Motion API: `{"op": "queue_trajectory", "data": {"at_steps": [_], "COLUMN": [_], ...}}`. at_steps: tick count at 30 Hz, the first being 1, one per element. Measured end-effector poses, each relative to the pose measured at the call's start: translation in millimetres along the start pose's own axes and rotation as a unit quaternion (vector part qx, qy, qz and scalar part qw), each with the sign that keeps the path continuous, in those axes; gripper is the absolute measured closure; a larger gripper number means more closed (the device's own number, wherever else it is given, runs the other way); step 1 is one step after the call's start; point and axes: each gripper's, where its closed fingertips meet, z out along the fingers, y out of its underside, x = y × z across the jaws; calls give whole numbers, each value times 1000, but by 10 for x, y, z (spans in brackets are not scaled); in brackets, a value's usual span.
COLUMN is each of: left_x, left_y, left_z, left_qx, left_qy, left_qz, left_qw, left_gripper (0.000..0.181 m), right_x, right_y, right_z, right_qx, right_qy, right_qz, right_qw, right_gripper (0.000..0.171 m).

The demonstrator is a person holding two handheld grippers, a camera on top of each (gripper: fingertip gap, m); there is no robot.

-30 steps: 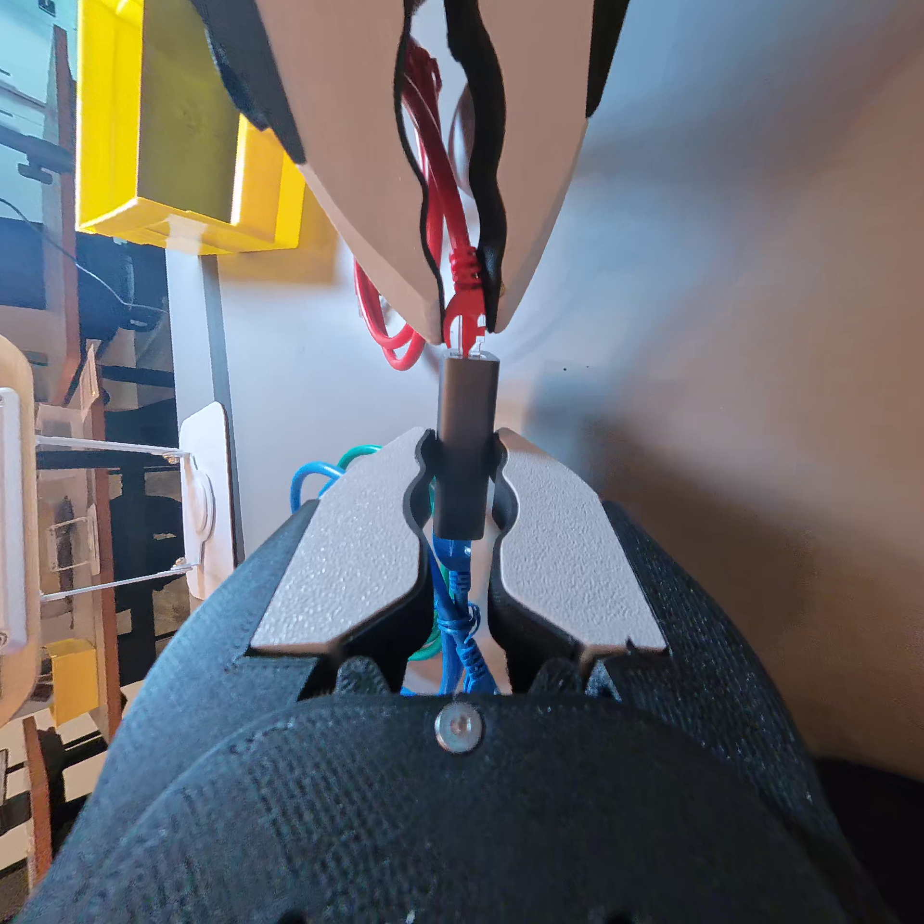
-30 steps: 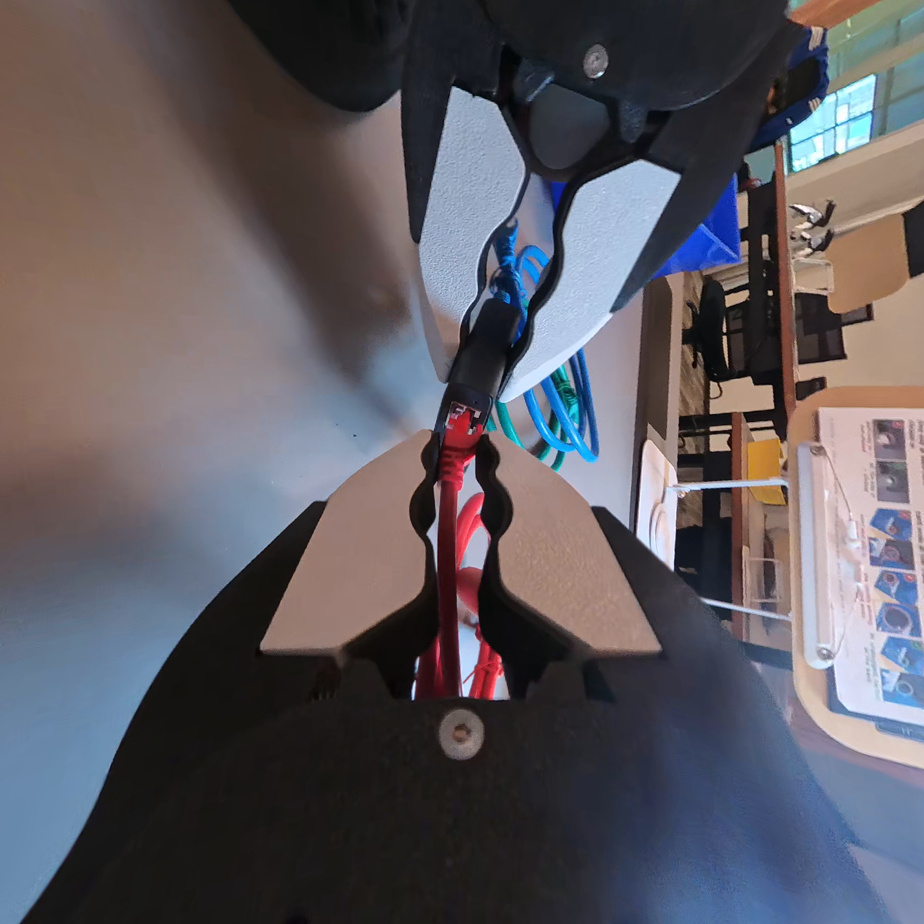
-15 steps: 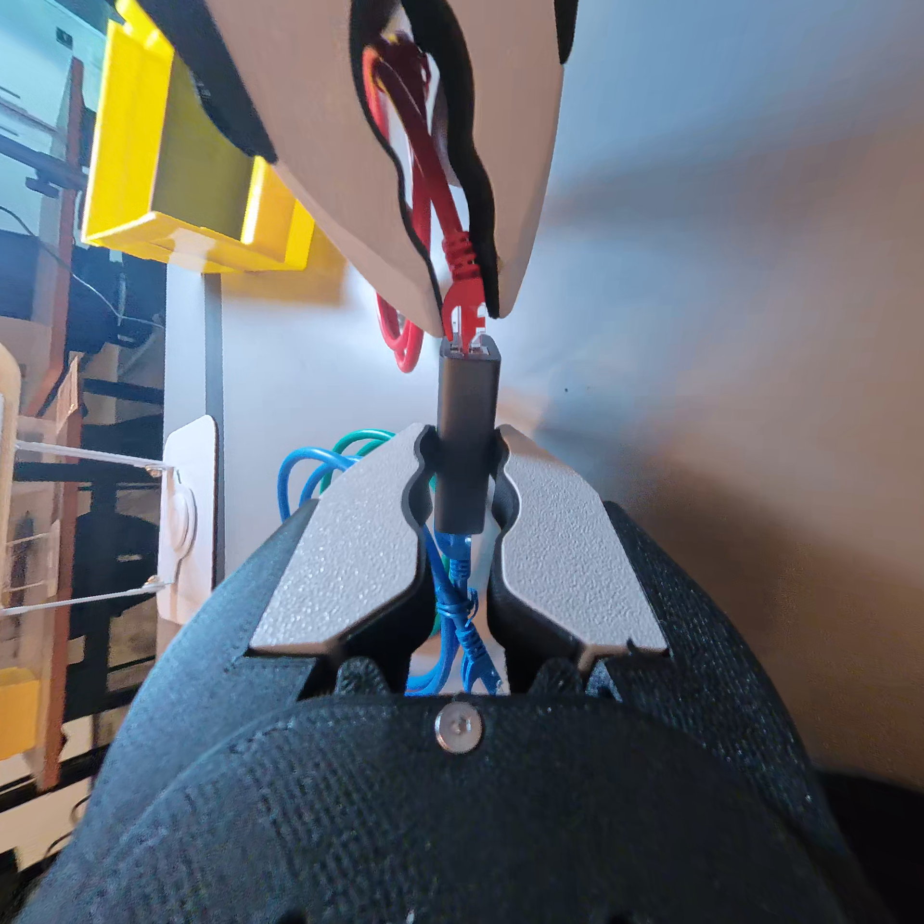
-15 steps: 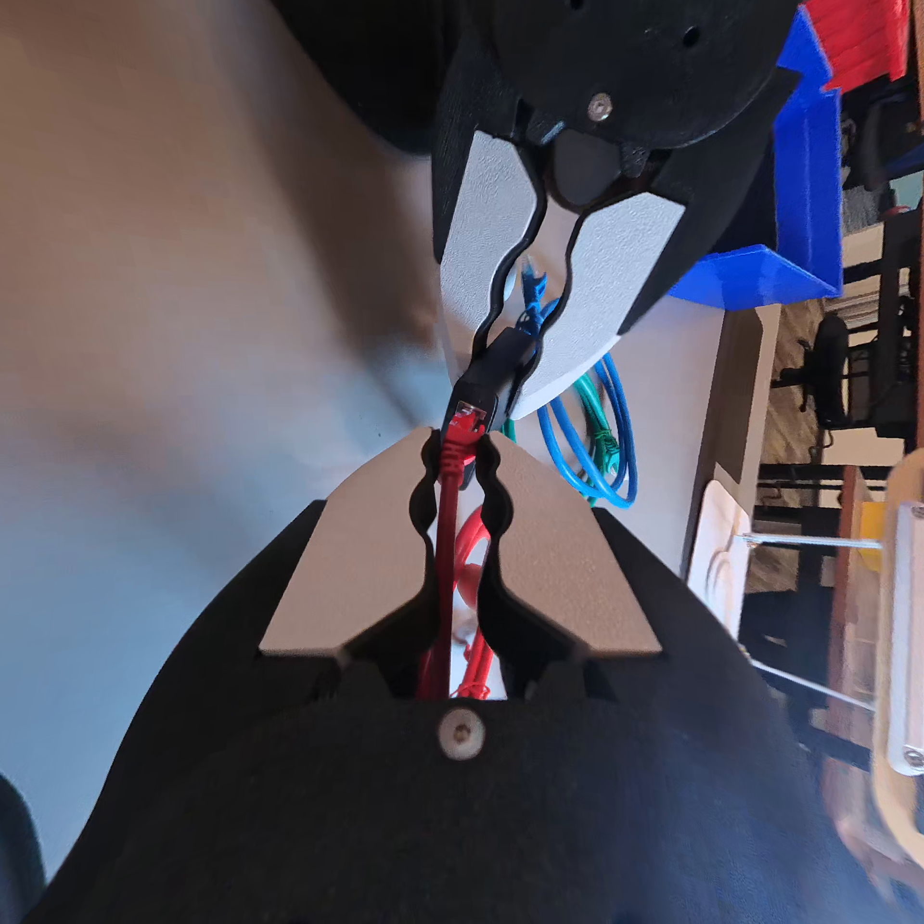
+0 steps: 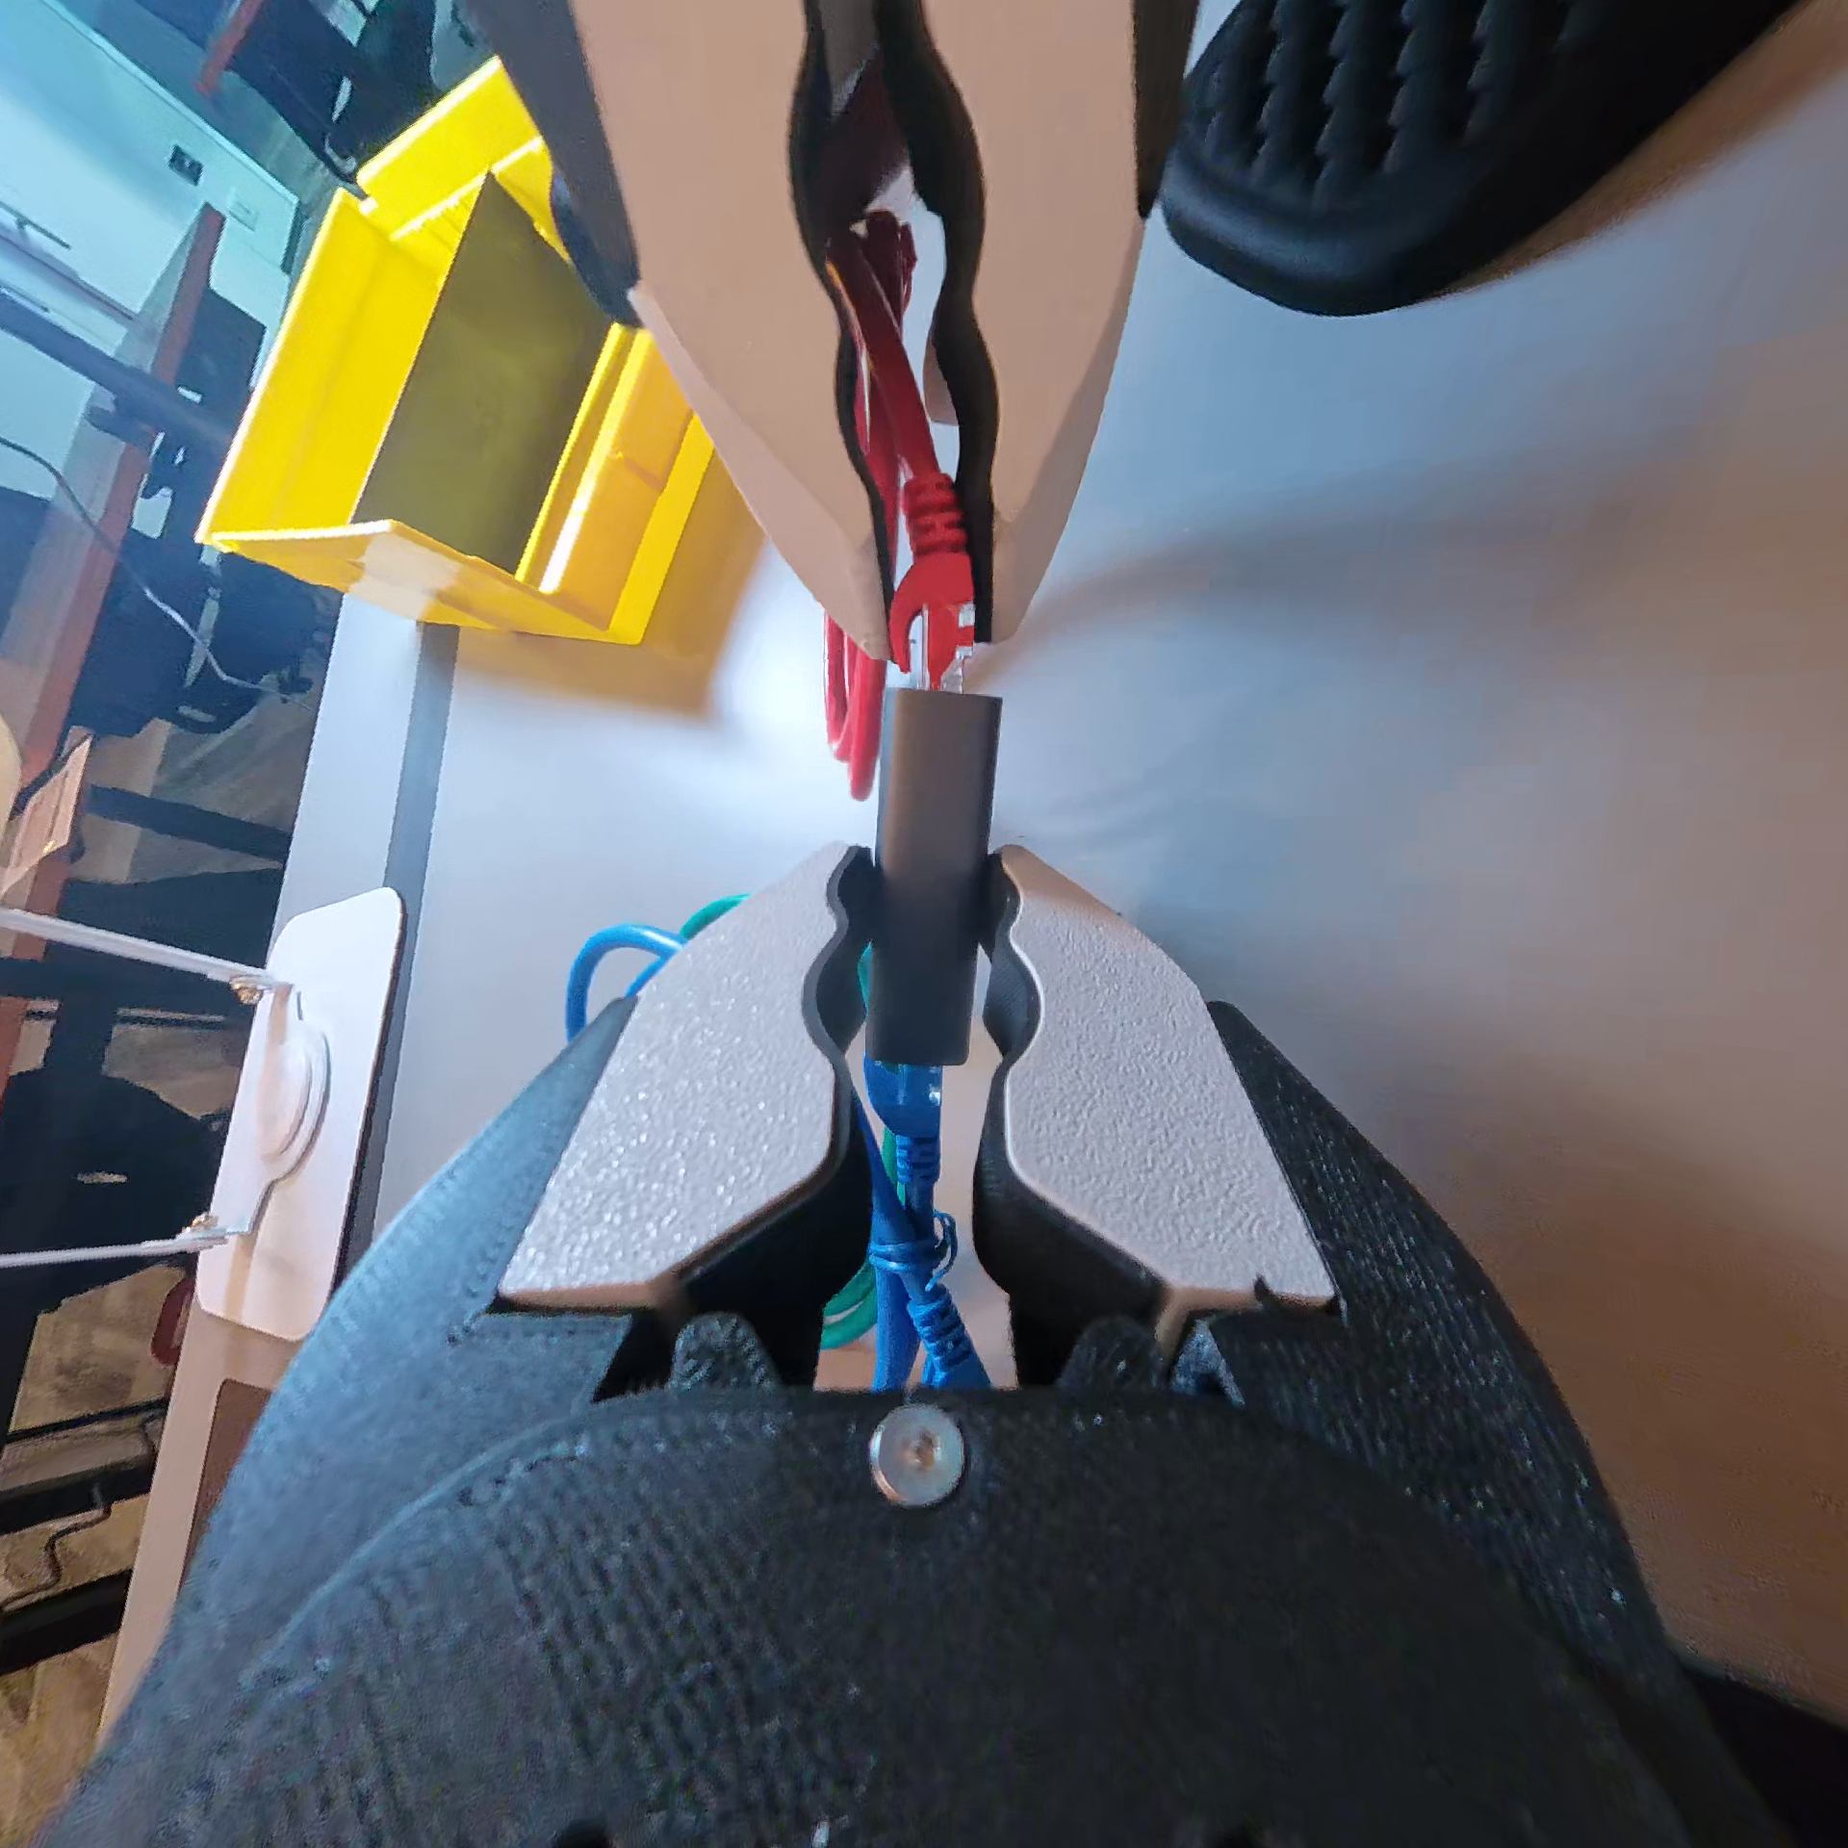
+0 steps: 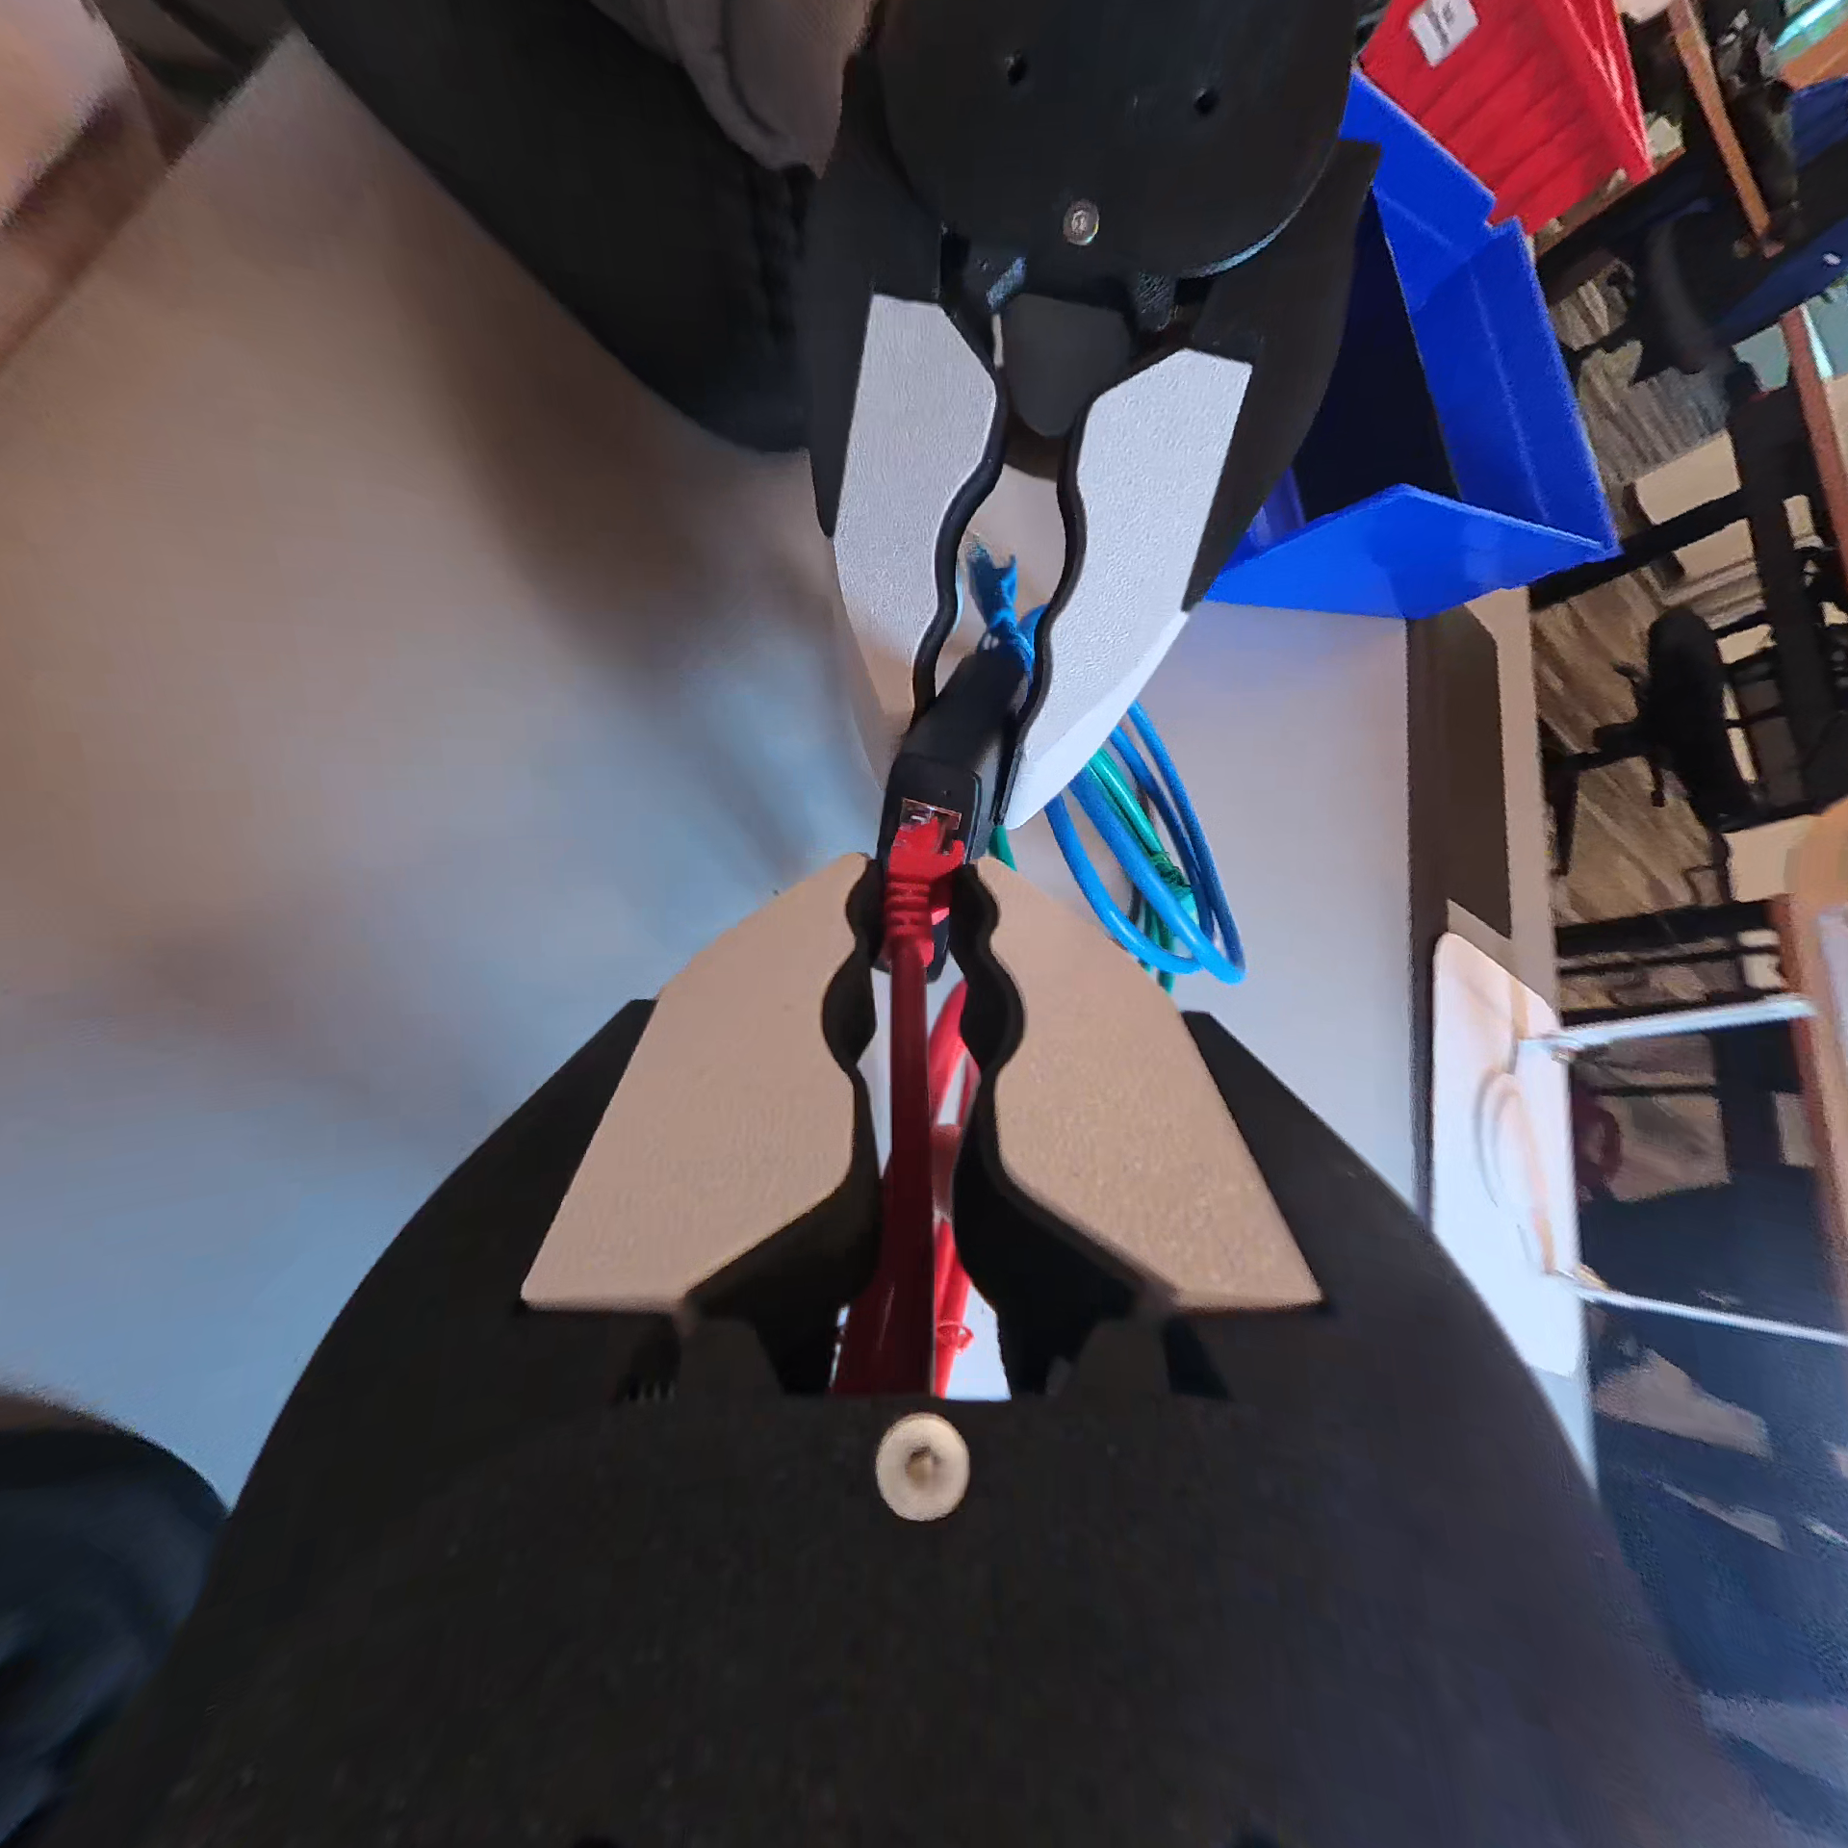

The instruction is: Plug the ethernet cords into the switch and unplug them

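Switch (image 5: pixel 928 880), a small dark block with a port at each end, was held off the grey table (image 5: pixel 1400 700) in the left gripper (image 5: pixel 925 900), whose pads were clamped on its flanks about midway along its length. Its long axis ran straight ahead along the left gripper's fingers, directly toward the right gripper (image 6: pixel 915 885). A blue ethernet cord (image 5: pixel 905 1110) was seated in the near end and trailed back between the fingers; a green cord (image 6: pixel 1120 800) lay coiled with it on the table.

The right gripper was closed on the boot of the red ethernet cord (image 6: pixel 910 1000), just behind the plug (image 5: pixel 940 640), with the cord lying along its fingers. The plug's tip was at the mouth of the far port. In the left wrist view the clear nose was just entering; in the right wrist view it appeared partly inside. Full seating could not be confirmed.

Judgement: the two tools faced each other nearly nose to nose, plug and port close to collinear, though the right wrist view showed the switch angled slightly. The coming move turned on that shared axis; the right gripper was the one positioned to travel along it.

A yellow bin (image 5: pixel 450 400) and a blue bin (image 6: pixel 1450 450) stood at the table's edge.
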Motion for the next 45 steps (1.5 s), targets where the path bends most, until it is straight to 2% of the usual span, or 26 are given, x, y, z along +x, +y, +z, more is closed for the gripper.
{"op": "queue_trajectory", "data": {"at_steps": [1, 2, 3, 4, 5, 7, 12, 17, 20, 23, 25, 26, 29, 32, 35, 39, 42, 45], "left_x": [-56, -217, -326, -347, -363, -399, -481, -502, -508, -524, -531, -529, -524, -520, -508, -510, -534, -585], "left_y": [134, 451, 691, 680, 522, 282, 276, 140, 88, 94, 122, 141, 186, 210, 212, 127, -21, -174], "left_z": [1, -51, -138, -215, -274, -314, -407, -488, -527, -545, -536, -526, -492, -459, -442, -481, -587, -748], "left_qx": [-41, -108, -124, -93, -63, -41, -22, -3, 5, 9, 9, 9, 10, 15, 19, 48, 101, 167], "left_qy": [-15, -57, -78, -79, -88, -98, -122, -145, -155, -164, -167, -166, -161, -155, -154, -160, -162, -167], "left_qz": [1, 2, -30, -60, -56, -40, -44, -25, -20, -18, -21, -23, -28, -33, -32, -26, -38, -63], "left_qw": [999, 992, 989, 991, 993, 993, 991, 989, 988, 986, 986, 986, 987, 987, 987, 986, 981, 970], "left_gripper": [160, 158, 159, 160, 160, 160, 160, 160, 160, 160, 161, 161, 160, 160, 161, 160, 161, 161], "right_x": [15, -6, 38, 68, 56, 67, 526, 1068, 1455, 1693, 1669, 1611, 1430, 1391, 1280, 908, 668, 594], "right_y": [23, 34, -8, 24, 58, 53, -132, 52, 406, 1120, 1727, 1933, 2223, 1970, 1308, 491, 226, 117], "right_z": [-2, -71, -184, -269, -309, -372, -985, -1489, -1643, -1527, -1330, -1206, -933, -813, -629, -268, -6, 94], "right_qx": [-17, -30, -23, -41, -48, -20, 35, -26, -87, -178, -247, -255, -262, -200, -94, -12, 21, 50], "right_qy": [12, 8, 32, 59, 72, 75, 175, 283, 354, 386, 371, 357, 323, 316, 274, 200, 160, 145], "right_qz": [-15, -31, -30, -46, -54, -9, 29, 13, 7, 41, 103, 129, 200, 224, 203, 145, 140, 158], "right_qw": [1000, 999, 999, 996, 995, 997, 984, 959, 931, 904, 889, 889, 887, 900, 935, 969, 977, 975], "right_gripper": [158, 158, 159, 158, 158, 158, 158, 157, 158, 157, 157, 152, 136, 128, 127, 126, 127, 129]}}
